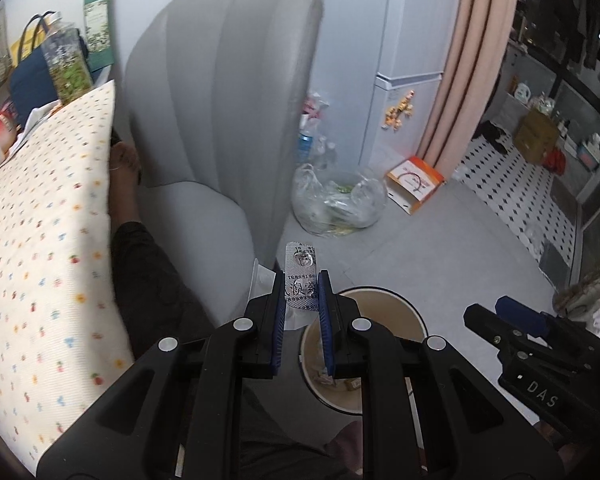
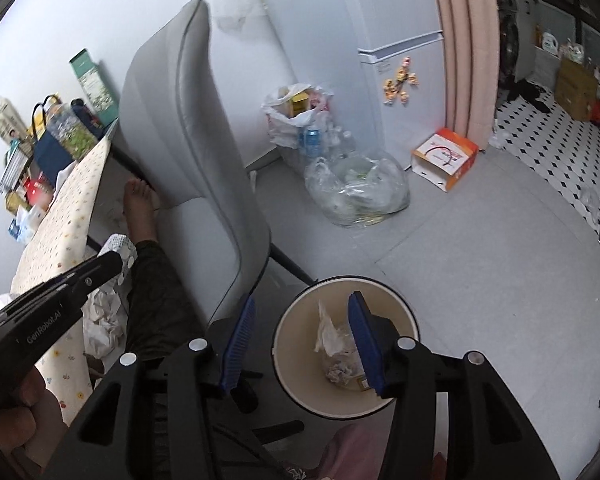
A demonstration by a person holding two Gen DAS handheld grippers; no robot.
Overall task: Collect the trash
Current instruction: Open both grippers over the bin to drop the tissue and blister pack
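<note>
My left gripper [image 1: 301, 280] is shut on a silver foil blister pack [image 1: 300, 272], upright between the blue pads, held just left of and above the round beige trash bin [image 1: 404, 312]. In the right wrist view the left gripper [image 2: 110, 260] shows at the left, over the table edge, holding crumpled white material. My right gripper [image 2: 302, 312] is open and empty above the bin [image 2: 292, 320], which holds crumpled paper and plastic [image 2: 332, 340]. The right gripper also shows in the left wrist view [image 1: 500, 312] at the right.
A grey chair [image 1: 220, 120] stands close on the left of the bin. A table with a dotted cloth [image 1: 48, 208] is at the far left. A clear plastic bag [image 2: 356, 188], bottles and an orange box [image 2: 446, 158] sit by the fridge. A person's leg [image 2: 148, 264] lies under the table.
</note>
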